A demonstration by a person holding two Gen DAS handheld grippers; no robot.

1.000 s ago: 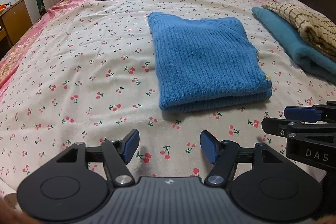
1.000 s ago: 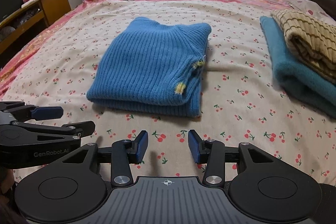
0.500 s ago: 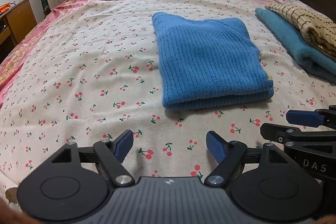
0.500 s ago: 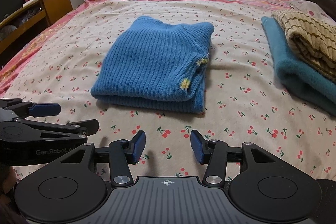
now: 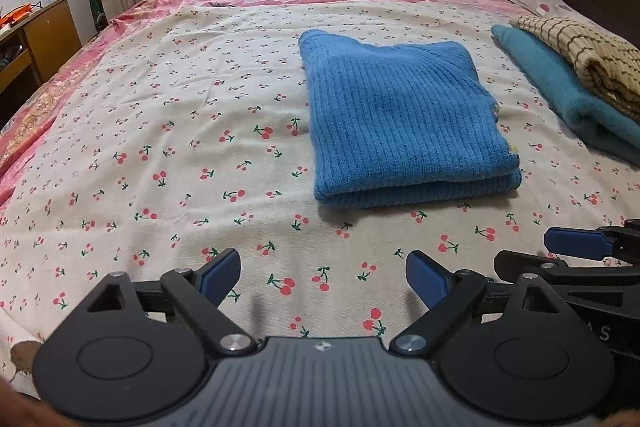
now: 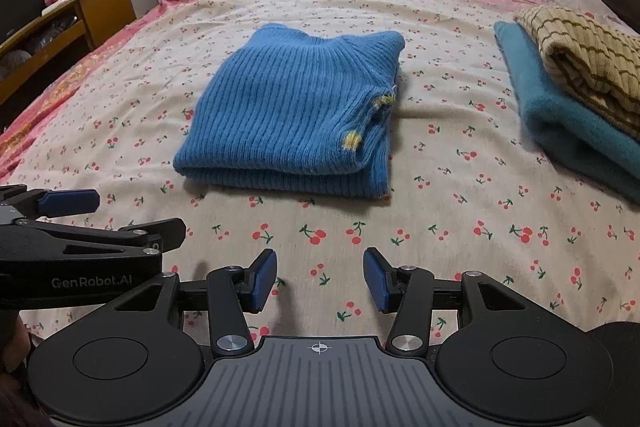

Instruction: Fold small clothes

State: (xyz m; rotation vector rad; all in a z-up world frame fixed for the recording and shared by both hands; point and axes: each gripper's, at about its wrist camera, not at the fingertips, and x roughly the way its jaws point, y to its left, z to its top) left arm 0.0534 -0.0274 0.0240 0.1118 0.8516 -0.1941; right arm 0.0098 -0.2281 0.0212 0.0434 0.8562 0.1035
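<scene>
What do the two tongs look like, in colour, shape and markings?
Both the left tongs and the right tongs are black, with blue pads, round discs at each side, silver pivot screws and a ribbed grey centre plate. White lettering marks their sides.

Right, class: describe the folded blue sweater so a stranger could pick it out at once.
Find the bed with the cherry-print sheet. Near its middle lies the blue sweater, folded into a flat rectangle, apart from the stack at the right edge. Unlike the teal garment there, it is ribbed, brighter blue, and has small yellow marks along one side.
</scene>
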